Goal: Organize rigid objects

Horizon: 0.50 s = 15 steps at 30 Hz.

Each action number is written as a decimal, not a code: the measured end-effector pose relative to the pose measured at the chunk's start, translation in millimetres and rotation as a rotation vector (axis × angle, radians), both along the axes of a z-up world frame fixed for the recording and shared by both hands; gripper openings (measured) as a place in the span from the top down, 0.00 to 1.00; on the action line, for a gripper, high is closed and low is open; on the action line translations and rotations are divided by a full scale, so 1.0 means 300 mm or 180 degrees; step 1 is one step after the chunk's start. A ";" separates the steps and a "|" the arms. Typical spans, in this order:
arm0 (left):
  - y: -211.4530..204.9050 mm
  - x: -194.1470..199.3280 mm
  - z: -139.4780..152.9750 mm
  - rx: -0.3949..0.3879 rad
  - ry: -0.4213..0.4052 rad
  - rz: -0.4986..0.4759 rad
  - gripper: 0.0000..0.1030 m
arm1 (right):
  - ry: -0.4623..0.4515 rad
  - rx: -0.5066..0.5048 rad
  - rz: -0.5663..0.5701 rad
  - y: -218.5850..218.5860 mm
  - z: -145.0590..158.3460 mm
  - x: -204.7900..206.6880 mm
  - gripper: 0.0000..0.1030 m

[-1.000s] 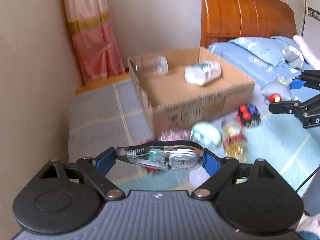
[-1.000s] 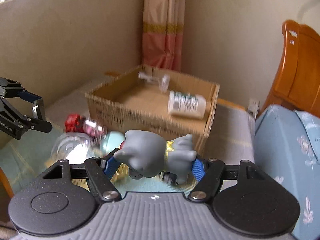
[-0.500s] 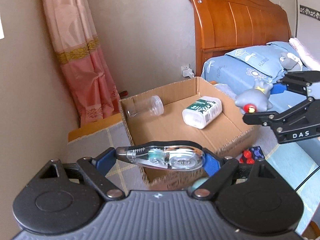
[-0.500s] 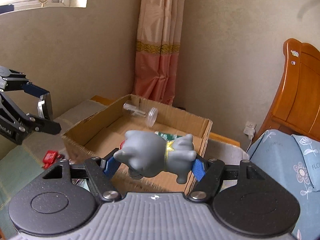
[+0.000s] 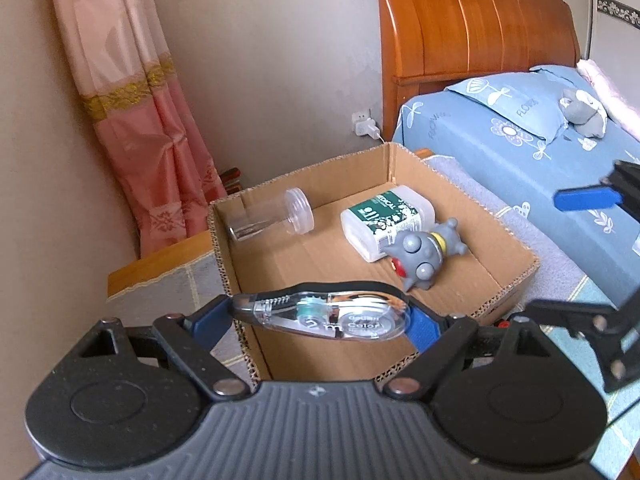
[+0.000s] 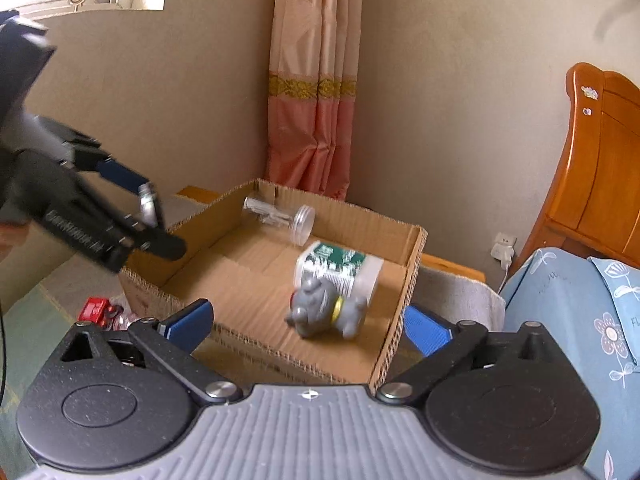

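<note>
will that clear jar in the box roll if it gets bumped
Probably: the jar lies on its side, round-bodied, on the box floor. It looks empty, so likely light. The box wall close behind should stop it.

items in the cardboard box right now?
3: clear jar at back-left, white medical bottle mid-right, grey toy figure against the bottle. Near wall hides some floor.

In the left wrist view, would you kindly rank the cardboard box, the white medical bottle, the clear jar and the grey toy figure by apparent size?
1. Cardboard box, clearly largest.
2. White medical bottle.
3. Clear jar and grey toy figure look alike in size, and the toy lies nearer the camera, so I would not rank them.
</note>
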<state>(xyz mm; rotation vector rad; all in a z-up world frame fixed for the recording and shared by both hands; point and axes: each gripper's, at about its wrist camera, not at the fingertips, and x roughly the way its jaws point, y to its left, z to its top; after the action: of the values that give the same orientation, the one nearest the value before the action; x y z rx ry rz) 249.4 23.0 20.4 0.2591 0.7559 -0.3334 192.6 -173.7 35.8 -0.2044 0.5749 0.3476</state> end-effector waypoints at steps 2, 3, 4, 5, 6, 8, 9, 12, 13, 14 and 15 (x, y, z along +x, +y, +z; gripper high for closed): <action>-0.012 0.011 -0.006 0.0016 0.0029 -0.0017 0.14 | -0.0003 -0.0005 -0.0020 -0.004 -0.004 -0.019 0.00; -0.017 0.017 -0.008 0.0024 0.0038 -0.0017 0.14 | 0.0008 0.0001 -0.0016 -0.007 -0.005 -0.028 0.00; -0.021 0.022 -0.011 0.0029 0.0049 -0.0015 0.13 | 0.0016 0.0010 -0.0015 -0.010 -0.005 -0.035 0.00; -0.024 0.027 -0.014 0.0030 0.0067 0.0016 0.09 | 0.0019 0.0021 -0.0019 -0.014 -0.004 -0.040 0.00; -0.025 0.032 -0.017 0.0029 0.0101 0.0049 0.07 | 0.0027 0.0031 -0.0026 -0.017 -0.005 -0.045 0.00; -0.023 0.032 -0.021 0.0019 0.0120 0.0105 0.04 | 0.0048 0.0046 -0.0044 -0.025 -0.008 -0.054 0.00; -0.020 0.028 -0.023 0.0020 0.0117 0.0109 0.04 | 0.0054 0.0054 -0.0055 -0.028 -0.010 -0.060 0.00; -0.015 0.011 -0.025 0.0060 0.0118 0.0153 0.03 | 0.0067 0.0070 -0.0072 -0.033 -0.012 -0.080 0.00; -0.013 0.005 -0.025 0.0074 0.0116 0.0164 0.03 | 0.0065 0.0069 -0.0078 -0.033 -0.014 -0.088 0.00; -0.010 -0.003 -0.023 0.0085 0.0113 0.0178 0.03 | 0.0065 0.0071 -0.0086 -0.033 -0.016 -0.094 0.00; -0.006 -0.011 -0.019 0.0087 0.0101 0.0187 0.03 | 0.0071 0.0081 -0.0097 -0.035 -0.018 -0.101 0.00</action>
<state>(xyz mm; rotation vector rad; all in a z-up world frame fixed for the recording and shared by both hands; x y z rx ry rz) 246.1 21.3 14.7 0.2574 0.7983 -0.2721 162.3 -184.0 30.6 -0.1674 0.5947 0.3277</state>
